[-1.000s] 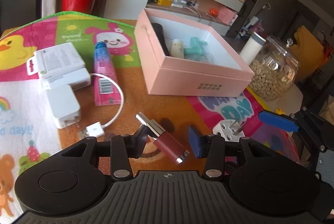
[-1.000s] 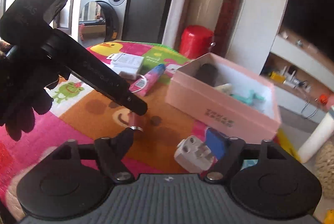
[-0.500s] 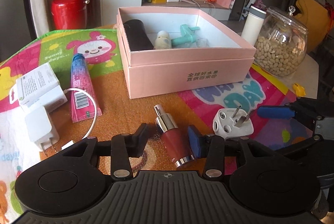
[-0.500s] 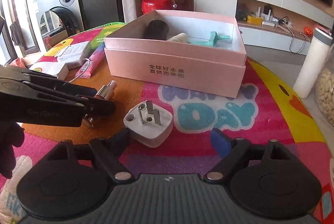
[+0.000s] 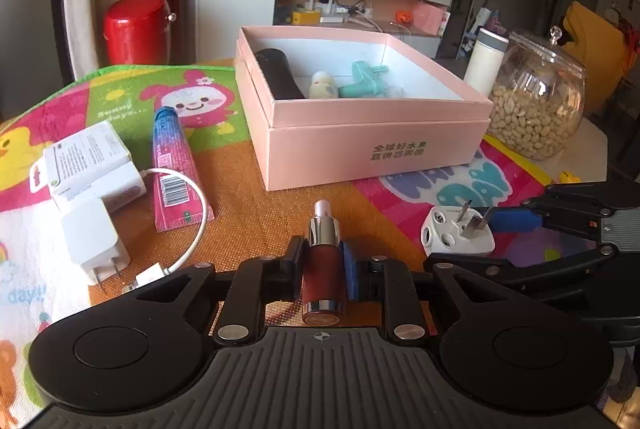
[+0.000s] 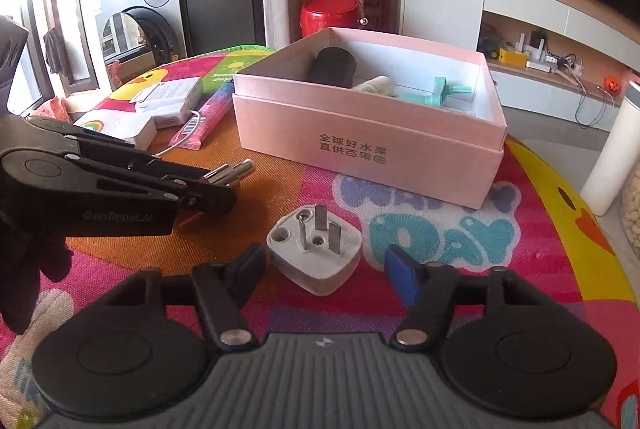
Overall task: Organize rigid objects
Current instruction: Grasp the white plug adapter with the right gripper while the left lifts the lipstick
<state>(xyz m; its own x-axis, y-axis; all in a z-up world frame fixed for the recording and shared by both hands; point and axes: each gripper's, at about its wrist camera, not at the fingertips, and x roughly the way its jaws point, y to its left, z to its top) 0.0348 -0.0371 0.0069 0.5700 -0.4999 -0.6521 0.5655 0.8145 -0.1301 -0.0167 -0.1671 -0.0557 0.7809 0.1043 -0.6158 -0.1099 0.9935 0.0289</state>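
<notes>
My left gripper (image 5: 323, 271) is shut on a dark red pump bottle (image 5: 322, 269) with a silver collar, low over the mat. The bottle's nozzle shows in the right wrist view (image 6: 236, 171). My right gripper (image 6: 326, 275) is open, its fingers on either side of a white plug adapter (image 6: 316, 249) lying prongs-up; it also shows in the left wrist view (image 5: 456, 233). The open pink box (image 5: 376, 149) (image 6: 368, 149) behind holds a black cylinder (image 5: 278, 73), a cream bottle (image 5: 322, 85) and a teal part (image 5: 366, 81).
A pink-blue tube (image 5: 170, 169), a white charger with cable (image 5: 94, 241) and a white box (image 5: 90, 159) lie left on the colourful mat. A glass jar of nuts (image 5: 538, 97) and white tumbler (image 5: 486, 61) stand right. A red bin (image 5: 136, 27) is behind.
My left gripper has closed on the red pump bottle, which now points straight ahead. My right gripper has moved in around the plug adapter and stays open.
</notes>
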